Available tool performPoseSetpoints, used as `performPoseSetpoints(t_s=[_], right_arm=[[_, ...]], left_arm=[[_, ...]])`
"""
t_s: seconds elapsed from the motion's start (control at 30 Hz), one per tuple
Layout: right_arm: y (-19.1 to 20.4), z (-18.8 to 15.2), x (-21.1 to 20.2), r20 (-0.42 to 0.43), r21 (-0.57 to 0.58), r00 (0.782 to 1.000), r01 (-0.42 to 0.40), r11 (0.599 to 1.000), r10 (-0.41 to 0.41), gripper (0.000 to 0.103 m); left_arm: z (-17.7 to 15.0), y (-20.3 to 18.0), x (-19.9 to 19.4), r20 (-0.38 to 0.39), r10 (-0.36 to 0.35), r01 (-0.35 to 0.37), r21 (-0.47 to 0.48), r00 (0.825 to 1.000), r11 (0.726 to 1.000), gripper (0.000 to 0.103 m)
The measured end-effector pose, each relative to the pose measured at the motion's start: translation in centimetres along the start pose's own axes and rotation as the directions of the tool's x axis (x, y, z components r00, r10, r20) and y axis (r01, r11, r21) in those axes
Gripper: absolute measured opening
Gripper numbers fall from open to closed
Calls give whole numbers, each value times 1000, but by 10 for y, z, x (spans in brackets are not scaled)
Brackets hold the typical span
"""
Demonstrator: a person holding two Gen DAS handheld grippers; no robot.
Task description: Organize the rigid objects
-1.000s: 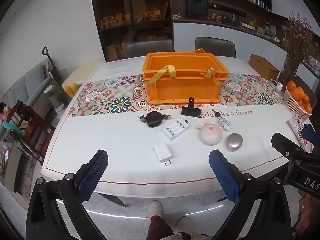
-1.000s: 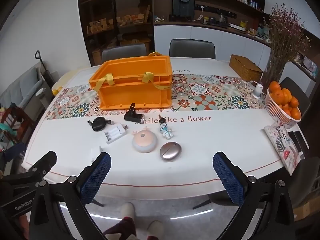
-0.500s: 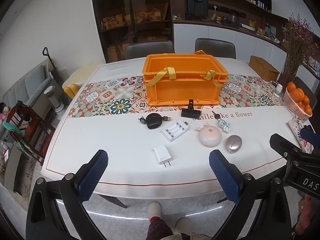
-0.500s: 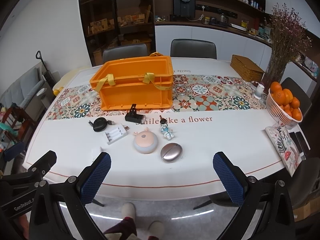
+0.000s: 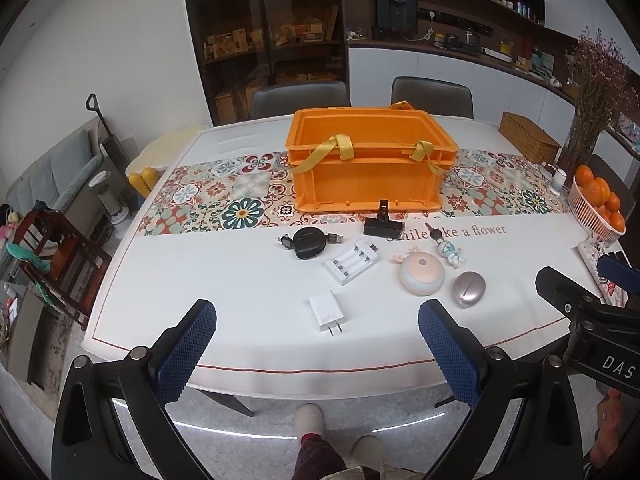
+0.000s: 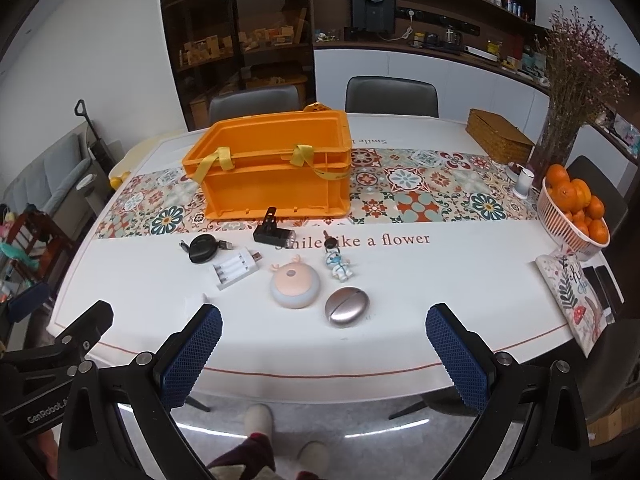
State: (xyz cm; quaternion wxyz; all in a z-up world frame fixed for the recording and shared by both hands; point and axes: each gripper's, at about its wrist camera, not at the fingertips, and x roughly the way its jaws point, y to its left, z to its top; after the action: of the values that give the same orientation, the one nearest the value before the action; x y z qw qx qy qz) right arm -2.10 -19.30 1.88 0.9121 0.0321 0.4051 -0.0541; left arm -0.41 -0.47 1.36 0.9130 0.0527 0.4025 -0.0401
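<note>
An empty orange crate with yellow straps stands on the patterned runner. In front of it lie a black clip light, a black cable reel, a white battery charger, a white plug adapter, a pink round lamp, a toy keychain and a silver oval case. My left gripper and right gripper are open and empty, held before the table's near edge.
An orange basket, a vase of dried flowers, a white cup and a wicker box stand at the right. A floral cushion lies at the right edge. Chairs stand behind the table.
Both grippers have drifted slightly nearer the table; they stay open and empty. Nothing on the table has moved.
</note>
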Motion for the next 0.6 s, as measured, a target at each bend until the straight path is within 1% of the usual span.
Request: performPoseSetpoints(t_s=[0.6], right_arm=[[1,0,2,-15,3,1000,-2,1000,2,103]], left_arm=[[-2,0,4,-6,-2,2,-3,1000,1000,103]])
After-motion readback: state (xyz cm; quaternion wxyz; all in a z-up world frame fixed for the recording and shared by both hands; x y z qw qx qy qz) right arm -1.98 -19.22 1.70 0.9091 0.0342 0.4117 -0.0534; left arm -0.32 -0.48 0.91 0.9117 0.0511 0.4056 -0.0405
